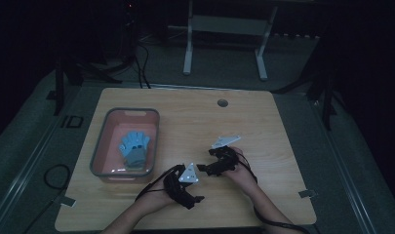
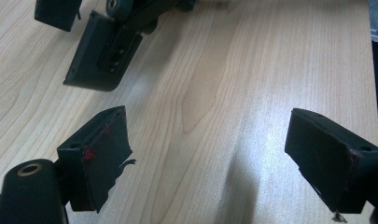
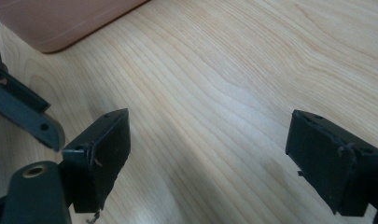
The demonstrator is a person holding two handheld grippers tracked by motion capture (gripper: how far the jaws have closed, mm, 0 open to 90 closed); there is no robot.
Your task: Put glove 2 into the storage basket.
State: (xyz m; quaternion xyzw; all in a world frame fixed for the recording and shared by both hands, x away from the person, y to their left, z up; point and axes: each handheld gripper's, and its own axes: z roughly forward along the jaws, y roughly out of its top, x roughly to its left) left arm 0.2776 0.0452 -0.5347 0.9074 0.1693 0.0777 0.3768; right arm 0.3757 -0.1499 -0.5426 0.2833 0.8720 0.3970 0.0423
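The glove (image 1: 134,148) lies in the bin (image 1: 98,146), fingers pointing to the far rim. Left gripper (image 1: 197,197) (jaws wide, empty) sits nearer the bin than the right gripper (image 1: 203,167), also agape and empty.

This looks like a lab or a recording room, quite dark. A light wooden table (image 1: 185,117) stands on a grey carpet floor (image 1: 302,53). At 12 o'clock behind it is the white metal frame of another table (image 1: 224,29). Black stands (image 1: 326,92) at 10 and 2 o'clock and loose cables (image 1: 141,63) at 11 o'clock suggest a technical setup.
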